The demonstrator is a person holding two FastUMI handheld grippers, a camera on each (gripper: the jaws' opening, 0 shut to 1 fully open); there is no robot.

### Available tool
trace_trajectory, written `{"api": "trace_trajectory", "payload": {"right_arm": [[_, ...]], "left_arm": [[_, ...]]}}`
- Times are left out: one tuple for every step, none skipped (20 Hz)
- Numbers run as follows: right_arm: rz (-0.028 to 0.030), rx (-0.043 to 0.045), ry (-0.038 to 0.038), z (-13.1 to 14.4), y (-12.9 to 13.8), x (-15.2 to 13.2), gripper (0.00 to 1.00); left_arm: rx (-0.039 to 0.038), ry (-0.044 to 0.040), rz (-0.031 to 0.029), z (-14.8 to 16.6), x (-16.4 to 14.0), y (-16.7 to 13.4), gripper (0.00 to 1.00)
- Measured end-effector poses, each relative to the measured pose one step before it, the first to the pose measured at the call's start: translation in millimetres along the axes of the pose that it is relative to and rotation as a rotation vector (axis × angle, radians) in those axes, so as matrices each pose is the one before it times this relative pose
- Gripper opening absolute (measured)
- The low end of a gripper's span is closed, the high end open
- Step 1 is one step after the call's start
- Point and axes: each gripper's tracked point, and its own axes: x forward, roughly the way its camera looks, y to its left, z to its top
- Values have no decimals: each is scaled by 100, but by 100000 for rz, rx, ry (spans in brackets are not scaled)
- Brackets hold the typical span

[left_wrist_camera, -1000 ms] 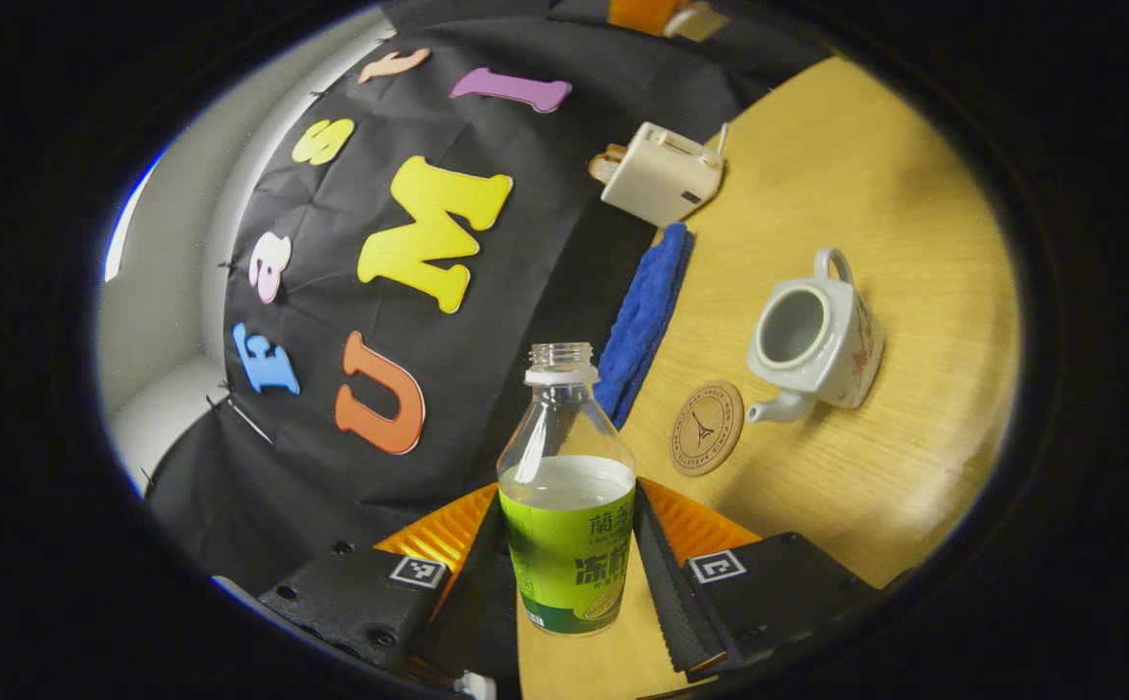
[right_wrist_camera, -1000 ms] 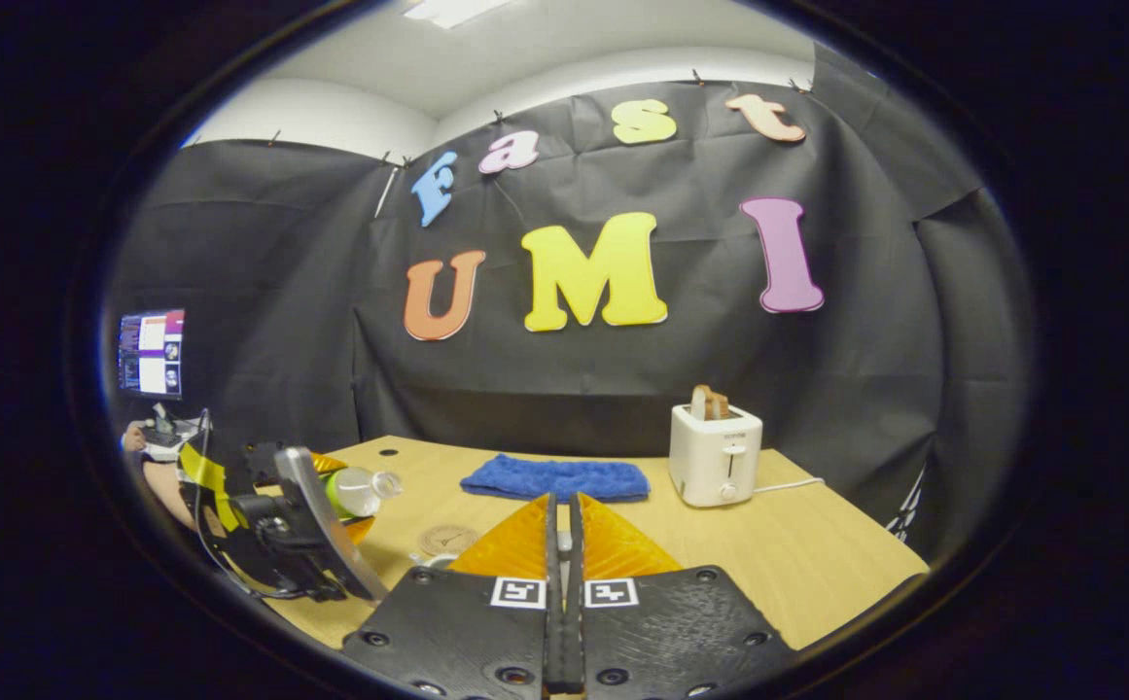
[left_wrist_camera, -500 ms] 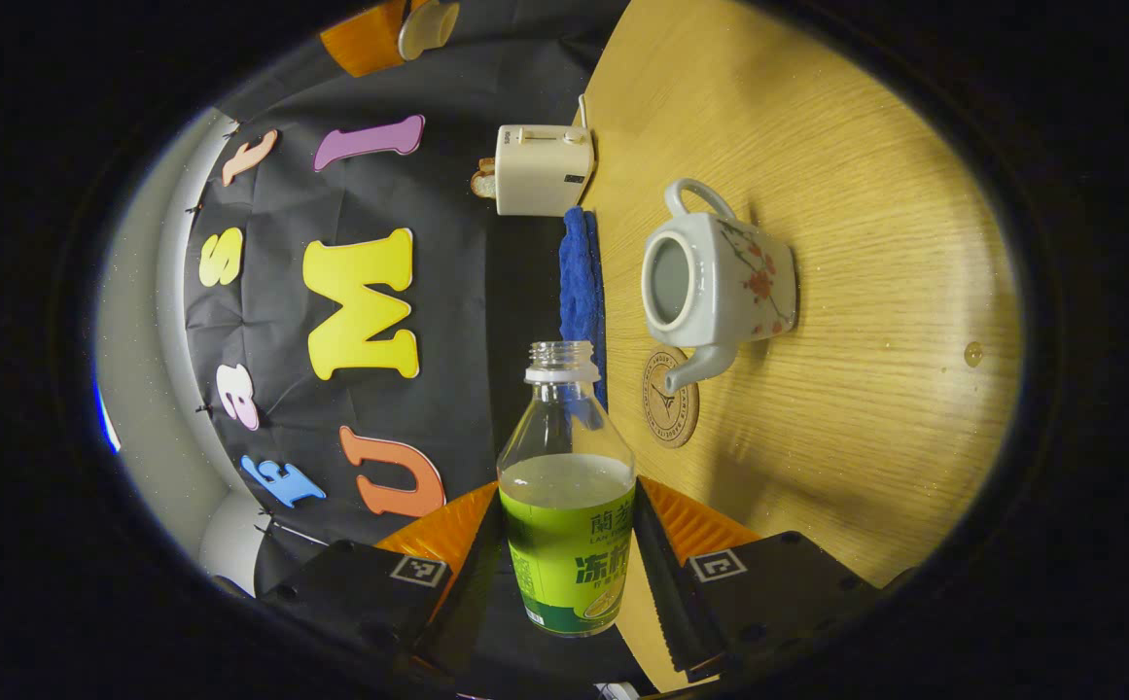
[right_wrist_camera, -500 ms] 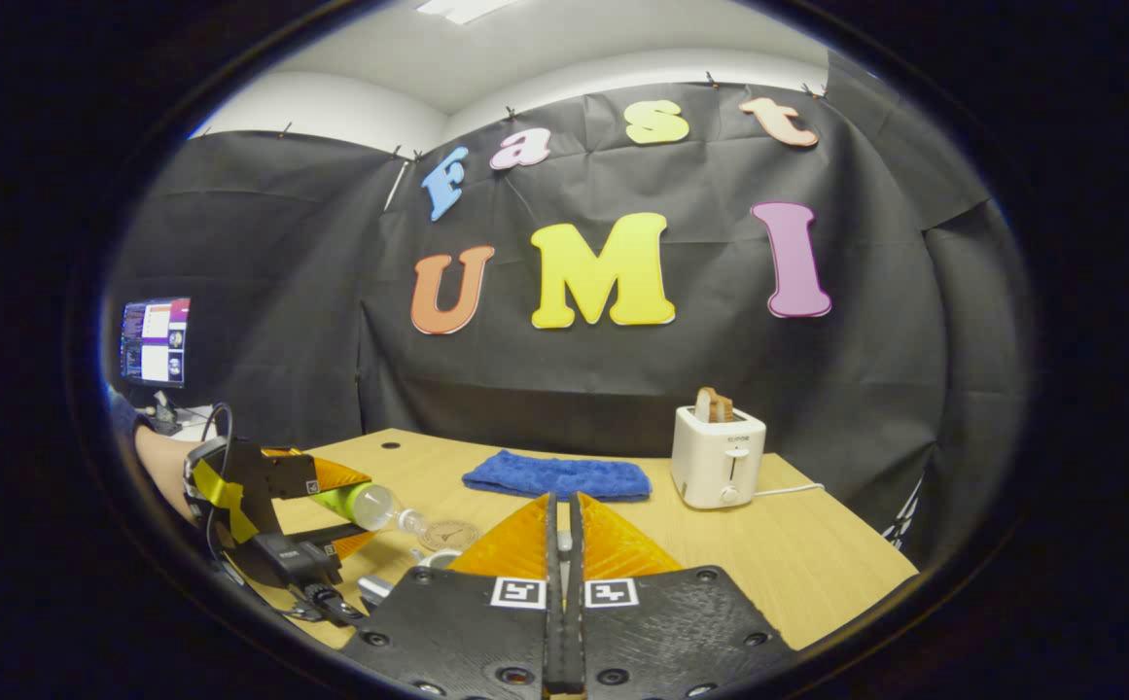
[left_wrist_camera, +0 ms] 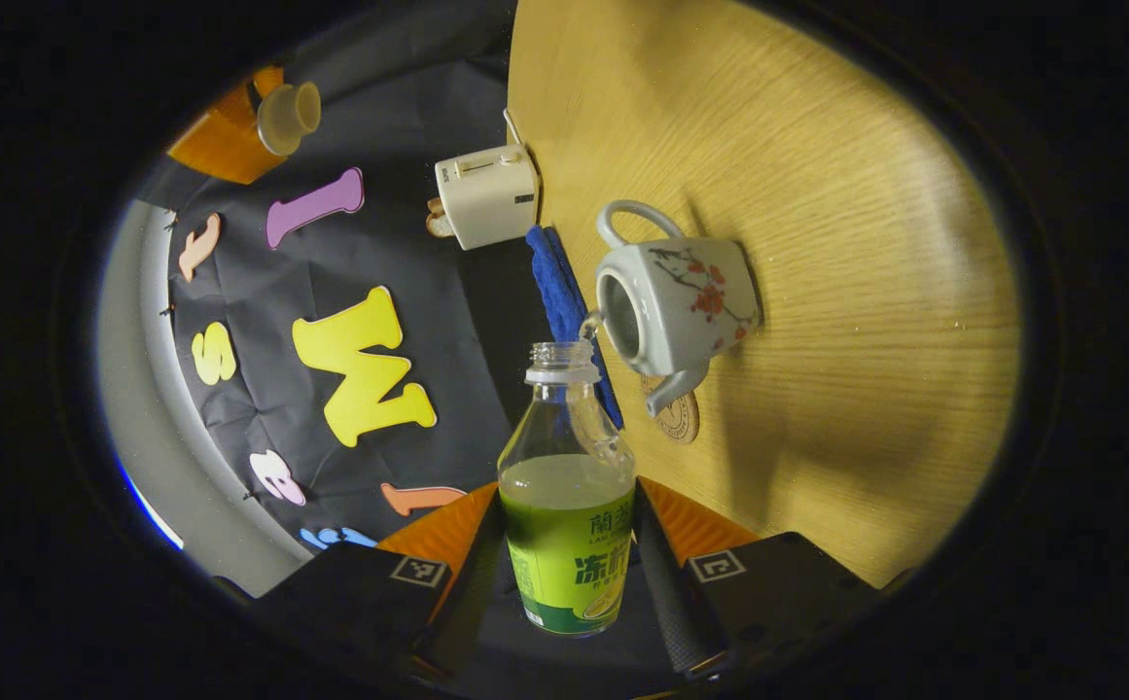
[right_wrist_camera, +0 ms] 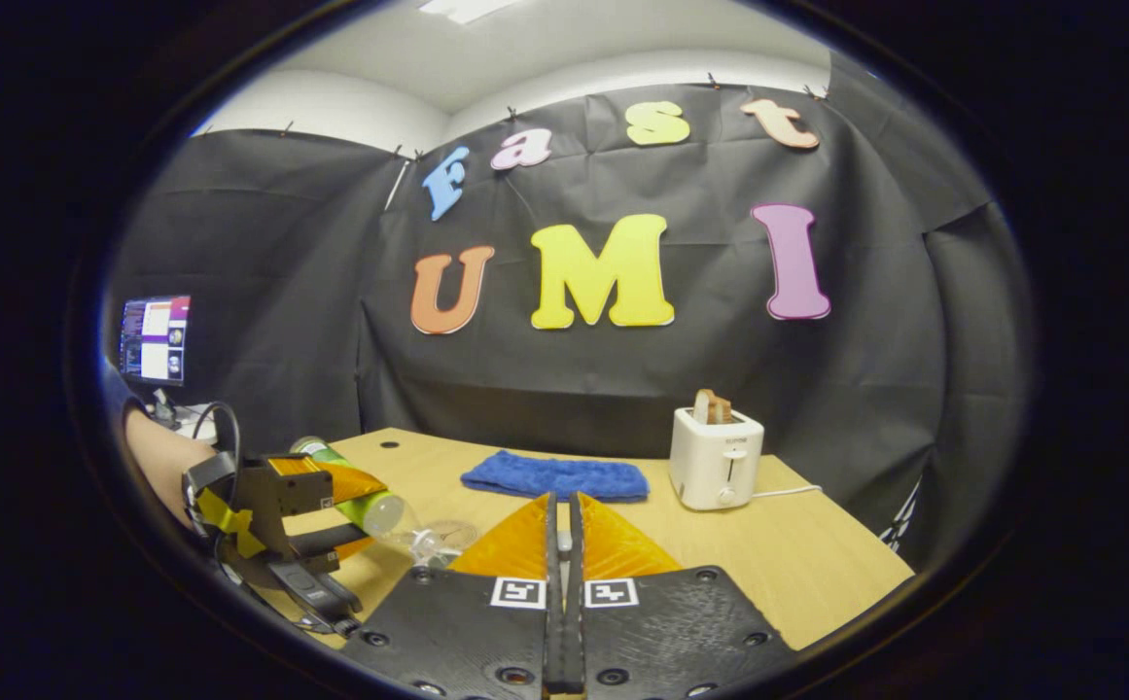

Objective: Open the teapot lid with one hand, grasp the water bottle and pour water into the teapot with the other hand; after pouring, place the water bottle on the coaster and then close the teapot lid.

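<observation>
Water bottle [left_wrist_camera: 569, 486] half full, clamped by left tool [left_wrist_camera: 564, 574] | teapot [left_wrist_camera: 676, 301] lidless | right tool [right_wrist_camera: 562, 583] closed

In my right gripper view, the towel [right_wrist_camera: 554, 478] lay at the back of the table [right_wrist_camera: 817, 564], the toaster [right_wrist_camera: 716, 471] to its right, and the tipped water bottle [right_wrist_camera: 370, 506] toward the table's left, nearer me.

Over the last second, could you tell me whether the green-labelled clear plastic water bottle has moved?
Yes. In the right gripper view the green-labelled clear plastic water bottle has tipped neck-down, its mouth now nearer the blue cloth.
</observation>
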Motion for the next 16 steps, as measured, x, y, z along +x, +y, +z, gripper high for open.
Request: {"api": "trace_trajectory", "payload": {"right_arm": [[247, 37, 229, -96, 125, 33, 0], [216, -43, 286, -87, 60, 64, 0], [-44, -109, 158, -42, -14, -21, 0], [-59, -177, 40, 52, -41, -8, 0], [108, -145, -75, -17, 3, -6, 0], [14, -62, -11, 51, -33, -48, 0], [-103, 82, -225, 38, -57, -64, 0], [-115, 117, -147, 109, -88, -19, 0], [187, 311, -89, -16, -32, -9, 0], [52, 389, -38, 71, -20, -13, 0], [-65, 158, 100, -77, -65, 38, 0], [-61, -30, 158, 31, -78, -33, 0], [-11, 5, 188, -80, 31, -1, 0], [7, 4, 97, 31, -17, 72, 0], [64, 11, -86, -3, -26, -43, 0], [73, -39, -65, 79, -9, 17, 0]], "left_arm": [[2270, 315, -193, 125, -115, 46, 75], [2399, -85, 484, 205, 152, 212, 75], [3377, -129, 1220, 189, 36, 389, 72], [1513, -413, 353, 135, 122, 239, 73], [817, 816, -554, -164, 38, -92, 75], [742, 724, -309, -280, -196, -103, 72], [814, 575, 134, -68, -20, 146, 75], [574, 673, -114, -43, -76, 196, 75], [537, -56, 386, 6, 87, 112, 75], [880, 75, 152, -43, 8, 87, 73], [1053, 175, 682, 20, -1, 153, 75], [1583, 367, 515, -26, -328, 172, 75], [1227, 219, -22, -57, 63, 119, 75], [1130, 114, 284, -28, 8, 24, 75], [1060, -276, 144, 169, 66, 44, 73], [1322, 135, 447, -25, -147, 106, 73]]}}
